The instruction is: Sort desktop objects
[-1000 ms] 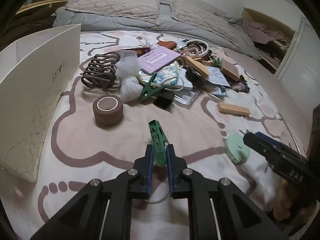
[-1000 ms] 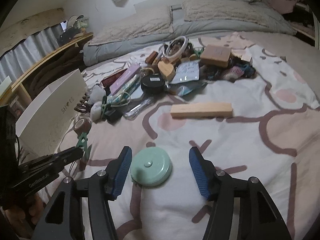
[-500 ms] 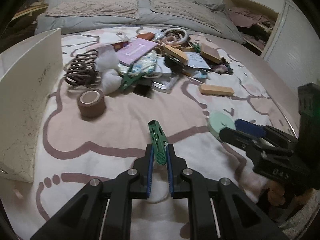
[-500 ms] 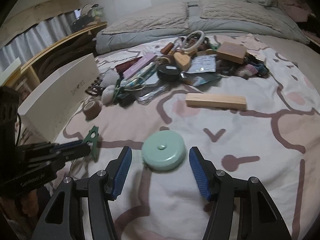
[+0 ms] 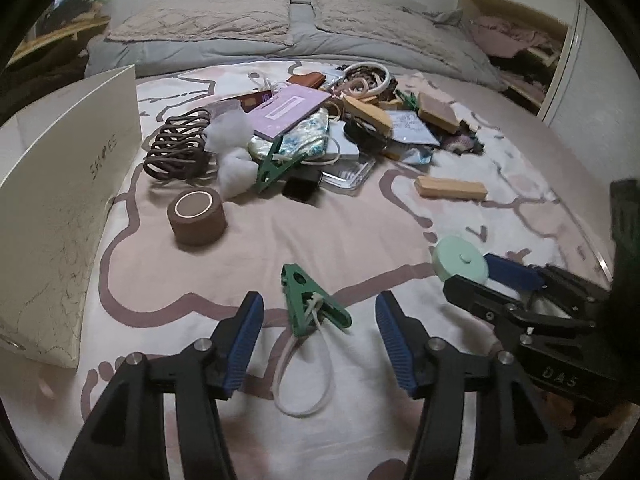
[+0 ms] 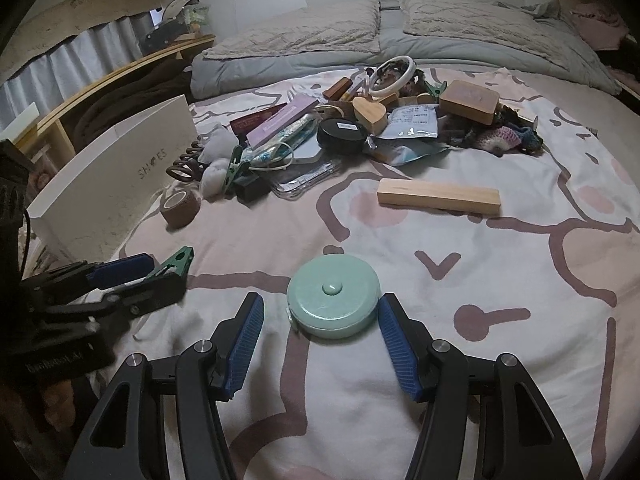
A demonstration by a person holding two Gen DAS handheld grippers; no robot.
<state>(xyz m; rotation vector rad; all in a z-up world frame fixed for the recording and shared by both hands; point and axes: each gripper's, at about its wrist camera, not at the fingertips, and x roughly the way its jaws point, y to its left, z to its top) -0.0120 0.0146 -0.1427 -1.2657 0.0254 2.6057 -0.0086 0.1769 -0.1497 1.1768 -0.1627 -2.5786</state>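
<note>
A green clothespin (image 5: 310,304) with a white cord loop lies on the pink-patterned bedsheet between the open fingers of my left gripper (image 5: 319,336); it also shows in the right wrist view (image 6: 173,264). A mint-green round tape measure (image 6: 333,296) lies on the sheet between the open fingers of my right gripper (image 6: 320,340), not clamped. It shows in the left wrist view (image 5: 460,258), with my right gripper (image 5: 508,280) around it.
A white shoebox (image 5: 60,184) stands at the left. A brown tape roll (image 5: 196,216), a brown hair claw (image 5: 178,148), a second green clip (image 5: 276,162), a wooden block (image 6: 438,196) and a heap of mixed items (image 6: 360,128) lie further back. Pillows (image 6: 304,36) lie beyond.
My left gripper has opened and let go of the green clothespin, which now lies on the sheet. My right gripper stays open around the tape measure, slightly closer to it.
</note>
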